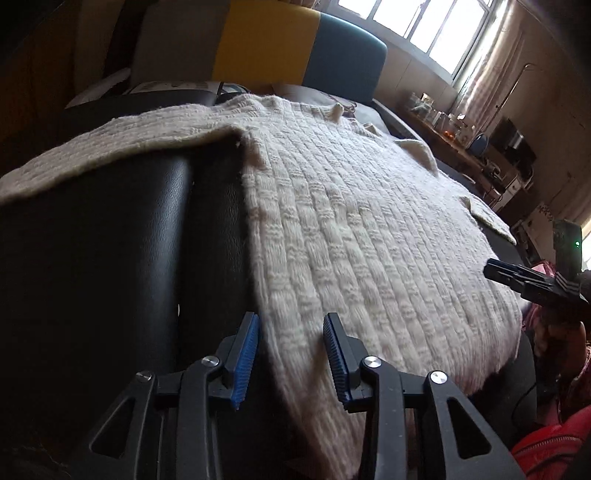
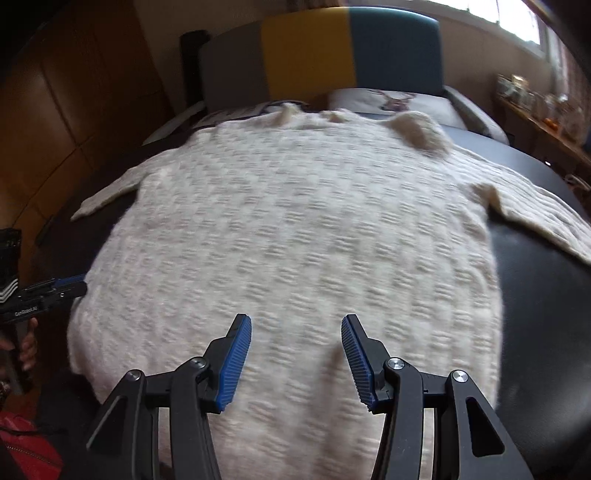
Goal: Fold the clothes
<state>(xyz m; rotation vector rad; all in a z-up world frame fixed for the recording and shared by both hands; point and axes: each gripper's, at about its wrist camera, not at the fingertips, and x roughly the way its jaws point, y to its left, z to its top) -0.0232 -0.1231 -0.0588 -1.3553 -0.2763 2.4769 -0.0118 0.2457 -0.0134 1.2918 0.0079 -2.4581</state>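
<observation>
A cream knitted sweater lies spread flat on a black leather surface. One sleeve stretches off to the left. My left gripper is open, low at the sweater's left side edge, and that edge runs between its blue pads. In the right wrist view the sweater fills the middle, with a sleeve out to each side. My right gripper is open just above the knit near the hem, nothing between its fingers. The left gripper shows at the sweater's left edge.
A grey, yellow and teal headboard stands behind, with a deer-print pillow in front of it. A cluttered desk runs under the window at right. A red bag sits low by the bed. Wooden cupboard doors are at left.
</observation>
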